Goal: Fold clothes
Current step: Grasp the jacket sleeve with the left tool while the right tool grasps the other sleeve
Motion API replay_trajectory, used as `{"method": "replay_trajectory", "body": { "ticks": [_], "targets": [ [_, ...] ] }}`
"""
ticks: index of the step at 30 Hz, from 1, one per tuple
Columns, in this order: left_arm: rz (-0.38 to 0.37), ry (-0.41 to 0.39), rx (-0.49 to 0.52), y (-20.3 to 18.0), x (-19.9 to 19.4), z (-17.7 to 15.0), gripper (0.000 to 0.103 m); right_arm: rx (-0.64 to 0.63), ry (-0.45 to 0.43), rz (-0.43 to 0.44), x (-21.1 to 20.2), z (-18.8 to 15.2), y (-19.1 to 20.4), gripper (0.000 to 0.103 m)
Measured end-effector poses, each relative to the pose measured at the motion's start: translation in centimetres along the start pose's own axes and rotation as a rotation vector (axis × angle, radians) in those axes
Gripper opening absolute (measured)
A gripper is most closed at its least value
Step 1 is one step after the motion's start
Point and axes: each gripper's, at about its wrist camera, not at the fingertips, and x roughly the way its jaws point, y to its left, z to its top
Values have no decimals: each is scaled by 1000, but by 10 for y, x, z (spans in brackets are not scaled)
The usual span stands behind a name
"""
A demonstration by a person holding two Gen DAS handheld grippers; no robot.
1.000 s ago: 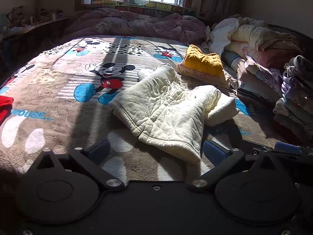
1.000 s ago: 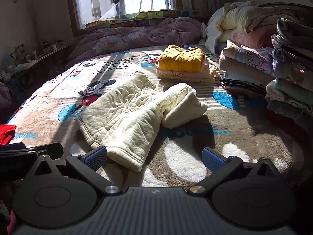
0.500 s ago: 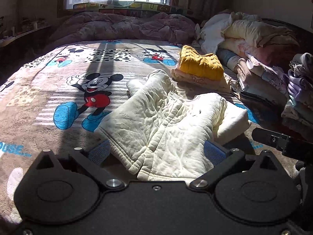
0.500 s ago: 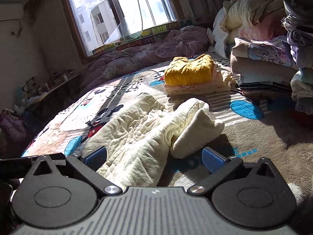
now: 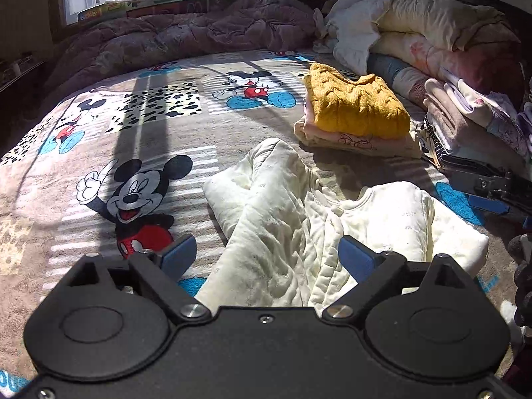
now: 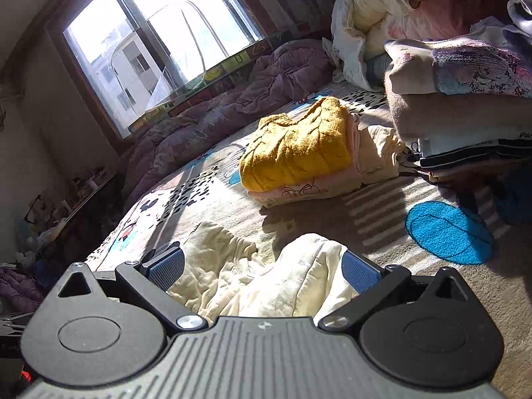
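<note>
Your left tool (image 5: 266, 254) and right tool (image 6: 264, 271) both stand wide open and hold nothing, each one straddling the near edge of the cream quilted jacket (image 5: 299, 219) that lies rumpled on the Mickey Mouse blanket (image 5: 139, 186) of the bed. From the left tool the garment runs ahead and to the right, one sleeve (image 5: 266, 163) reaching forward; from the right tool a rolled fold sits just ahead between the blue pads (image 6: 360, 271). Beyond it rests a folded mustard cable-knit sweater (image 5: 355, 103) on top of a pink garment (image 5: 352, 141), and farther right a tall stack of folded clothes (image 6: 465, 99).

The jacket looks soft, padded and light, likely to sag and slide on itself, so you would probably do best to pinch a stitched hem or cuff edge, both layers together, not the puffy middle. A small grey print dots the fabric but is too fine to read. On the stack, a waistband shows letters beginning "Pa", cut off at the frame edge.
</note>
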Motion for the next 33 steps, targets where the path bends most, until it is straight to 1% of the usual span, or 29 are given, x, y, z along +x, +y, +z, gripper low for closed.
{"method": "replay_trajectory", "body": {
  "ticks": [1,2,4,6,8,10,12,15,17,18,19,20,21,22,23,24,25,27,29,33],
  "targets": [
    [-15,10,5,1,10,9,84,-3,12,11,8,2,-4,90],
    [-29,20,11,2,20,19,83,-9,24,18,18,4,-9,83],
    [-42,38,36,0,38,35,77,-31,45,24,34,7,-19,75],
    [-52,54,65,-3,56,50,74,-55,59,23,46,9,-27,74],
    [-62,71,94,-7,74,65,73,-79,73,22,59,11,-36,74],
    [-67,89,127,-11,93,79,73,-70,81,40,63,14,-42,74],
    [-62,112,168,-17,114,91,73,-51,90,57,70,14,-51,74],
    [-33,160,205,-22,148,103,73,-29,120,97,81,12,-61,75],
    [-25,194,212,-24,167,107,73,-35,145,124,87,8,-63,75],
    [-22,212,214,-25,177,108,71,-46,159,130,90,6,-63,75],
    [-19,230,216,-26,185,108,65,-60,176,139,94,3,-63,75],
    [-17,247,217,-27,192,108,59,-72,191,143,97,1,-63,72],
    [-11,262,217,-28,197,106,48,-83,205,144,101,-2,-63,68],
    [-3,275,216,-28,202,104,31,-94,220,145,104,-4,-63,57],
    [4,280,218,-29,203,102,29,-104,227,147,105,-6,-62,51],
    [4,271,215,-29,201,101,22,-110,230,154,104,-7,-61,47],
    [2,258,208,-28,196,99,18,-114,232,163,103,-8,-60,40],
    [-12,212,195,-26,178,98,15,-135,217,171,94,-8,-54,37],
    [-28,152,173,-21,149,98,14,-167,190,184,82,-7,-46,33],
    [-68,66,114,-2,88,103,14,-214,125,221,54,-5,-28,30]
  ]
}}
